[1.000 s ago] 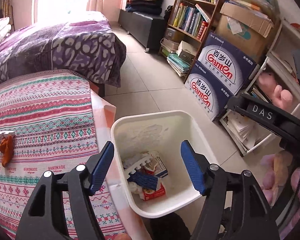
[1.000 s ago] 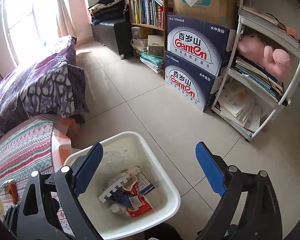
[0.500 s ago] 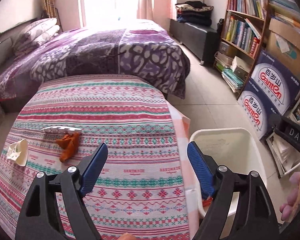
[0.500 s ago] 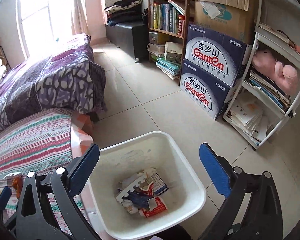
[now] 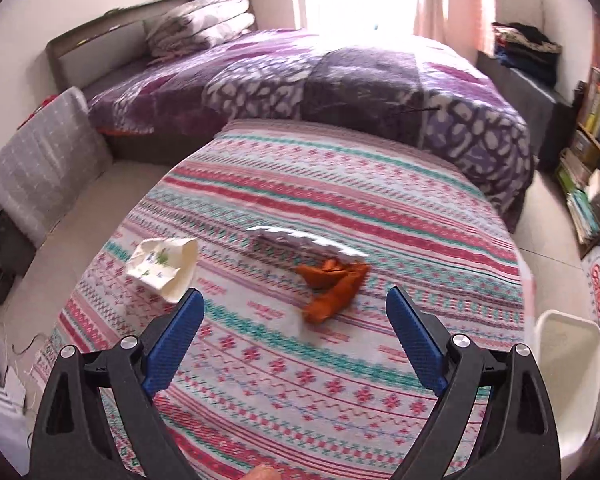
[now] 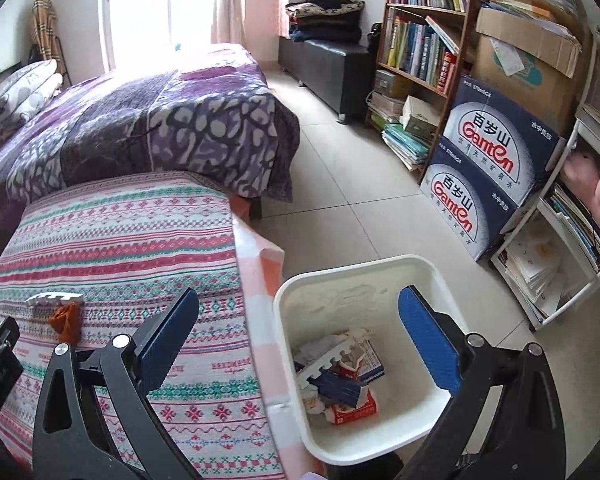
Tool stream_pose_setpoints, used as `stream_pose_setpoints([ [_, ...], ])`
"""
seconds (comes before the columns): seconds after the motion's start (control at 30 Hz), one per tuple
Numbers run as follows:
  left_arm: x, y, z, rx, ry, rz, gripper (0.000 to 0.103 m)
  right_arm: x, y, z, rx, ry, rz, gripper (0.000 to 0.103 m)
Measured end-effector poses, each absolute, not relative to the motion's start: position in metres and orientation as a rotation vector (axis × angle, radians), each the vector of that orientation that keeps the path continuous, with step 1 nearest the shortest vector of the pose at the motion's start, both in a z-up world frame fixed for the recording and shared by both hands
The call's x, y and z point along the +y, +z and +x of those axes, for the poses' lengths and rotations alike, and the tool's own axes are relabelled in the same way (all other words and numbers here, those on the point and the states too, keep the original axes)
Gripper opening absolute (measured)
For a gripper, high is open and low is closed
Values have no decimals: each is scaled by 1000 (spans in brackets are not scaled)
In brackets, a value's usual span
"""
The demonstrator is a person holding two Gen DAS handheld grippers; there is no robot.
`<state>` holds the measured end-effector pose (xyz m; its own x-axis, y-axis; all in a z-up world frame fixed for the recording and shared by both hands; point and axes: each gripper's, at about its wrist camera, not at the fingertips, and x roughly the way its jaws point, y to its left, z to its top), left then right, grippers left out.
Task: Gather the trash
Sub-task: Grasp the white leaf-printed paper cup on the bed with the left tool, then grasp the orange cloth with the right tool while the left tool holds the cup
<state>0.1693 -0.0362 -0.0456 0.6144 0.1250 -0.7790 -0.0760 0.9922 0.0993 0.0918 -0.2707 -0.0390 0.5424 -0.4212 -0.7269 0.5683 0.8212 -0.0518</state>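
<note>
The left gripper (image 5: 292,336) hangs released over the patterned surface (image 5: 340,400), its blue pads spread wide with nothing between them. Ahead of it lie three pieces of trash. An orange crumpled wrapper (image 5: 334,284) sits nearest, just beyond the gap between the pads. Touching its far edge is a white toothed foam strip (image 5: 306,240). Off to the left, near the left pad, lies a crumpled white paper cup (image 5: 164,266) with a small green print.

The right gripper (image 6: 300,340) is also released and empty. It hovers over the edge where the surface meets the white trash bin (image 6: 380,276), which stands on the tiled floor beside the surface and already holds cartons, paper and another foam strip.

All three pieces look very light and soft. The wrapper would probably crush flat under the pads, so a pinch across its bunched middle seems best. The foam strip looks springy and thin; gripping it across its narrow width near the centre should stop it drooping or twisting. The cup is already flattened and could be taken by its folded rim. Any of them might slide on the cloth if nudged before the pads close.
</note>
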Motion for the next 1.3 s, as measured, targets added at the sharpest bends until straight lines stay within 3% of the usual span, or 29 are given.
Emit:
stream_pose_setpoints([
  [0.2, 73, -80, 203, 1082, 320, -307, 92, -234, -46, 114, 835, -518, 183, 96],
  [0.37, 140, -108, 219, 1108, 389, -630, 92, -212, -57, 128, 873, -470, 166, 96],
  [0.57, 171, -138, 240, 1112, 370, -823, 90, -194, -75, 145, 938, -413, 194, 96],
  [0.6, 173, -142, 243, 1118, 361, -847, 87, -191, -78, 149, 954, -397, 206, 96],
  [0.63, 175, -146, 245, 1127, 348, -869, 76, -188, -82, 152, 971, -381, 218, 96],
  [0.7, 179, -147, 248, 1129, 332, -877, 64, -184, -91, 157, 997, -357, 238, 96],
  [0.73, 179, -145, 248, 1124, 308, -868, 53, -181, -96, 160, 1008, -344, 247, 96],
  [0.77, 179, -145, 250, 1130, 280, -862, 35, -178, -100, 161, 1017, -327, 256, 96],
  [0.83, 177, -138, 252, 1130, 244, -831, 24, -171, -109, 166, 1046, -280, 284, 96],
  [0.93, 168, -121, 254, 1091, 202, -720, 20, -164, -121, 173, 1080, -225, 358, 96],
  [1.3, 154, -63, 245, 949, 133, -529, 20, -109, -145, 220, 1077, -175, 406, 96],
])
